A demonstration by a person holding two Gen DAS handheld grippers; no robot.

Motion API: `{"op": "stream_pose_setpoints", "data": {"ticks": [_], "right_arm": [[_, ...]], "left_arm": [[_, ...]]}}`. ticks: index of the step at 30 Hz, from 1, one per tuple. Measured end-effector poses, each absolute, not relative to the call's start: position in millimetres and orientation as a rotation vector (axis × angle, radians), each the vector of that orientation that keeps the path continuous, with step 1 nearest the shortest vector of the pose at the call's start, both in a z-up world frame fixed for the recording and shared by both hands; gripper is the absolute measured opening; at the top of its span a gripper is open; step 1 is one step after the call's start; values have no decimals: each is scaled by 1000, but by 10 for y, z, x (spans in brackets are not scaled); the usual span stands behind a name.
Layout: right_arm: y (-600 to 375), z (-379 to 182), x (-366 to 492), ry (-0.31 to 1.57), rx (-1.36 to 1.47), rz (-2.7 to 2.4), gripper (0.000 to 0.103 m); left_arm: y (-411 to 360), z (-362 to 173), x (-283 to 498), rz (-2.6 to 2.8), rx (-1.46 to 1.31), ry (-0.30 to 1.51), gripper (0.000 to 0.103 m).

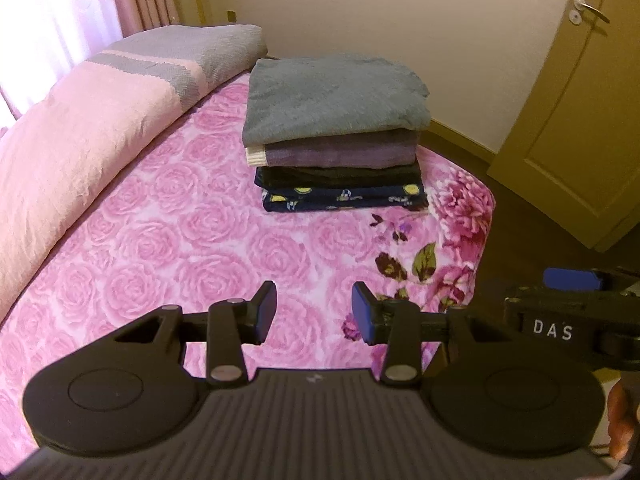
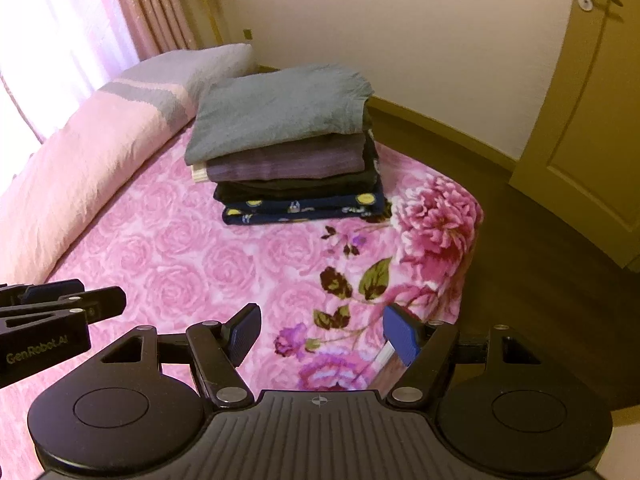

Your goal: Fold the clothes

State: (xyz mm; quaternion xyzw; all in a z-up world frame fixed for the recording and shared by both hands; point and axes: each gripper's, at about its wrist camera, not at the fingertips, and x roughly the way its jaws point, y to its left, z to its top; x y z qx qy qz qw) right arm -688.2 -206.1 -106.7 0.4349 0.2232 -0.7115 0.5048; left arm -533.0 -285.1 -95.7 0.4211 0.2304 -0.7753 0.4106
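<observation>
A stack of folded clothes point(image 1: 336, 132) point(image 2: 288, 148) sits on the far part of the pink rose bedspread point(image 1: 180, 240) point(image 2: 168, 248). From the top down it is a grey-blue garment point(image 1: 332, 96), a purple one point(image 1: 340, 152), a black one and a navy patterned one point(image 1: 344, 198). My left gripper point(image 1: 314, 314) hovers over the bedspread well short of the stack, open, with nothing between its blue pads. Beside it my right gripper point(image 2: 323, 332) stands open wider near the bed's right edge, also empty.
A pink quilt point(image 1: 80, 140) with a grey band and a grey pillow point(image 1: 208, 48) lie along the bed's left side under the curtained window. Dark wooden floor point(image 2: 540, 260) and a beige door point(image 1: 580, 120) are on the right.
</observation>
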Motion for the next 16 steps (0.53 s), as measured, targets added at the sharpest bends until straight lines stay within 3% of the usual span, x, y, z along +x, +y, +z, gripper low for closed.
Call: {"op": "stream_pose_setpoints", "data": {"ticks": [16], "right_arm": [[-2427,-1323,-7209,637,1084,-1623,71]], "left_arm": [[-3126,-1141,-5612,-1869,1014,625,37]]}}
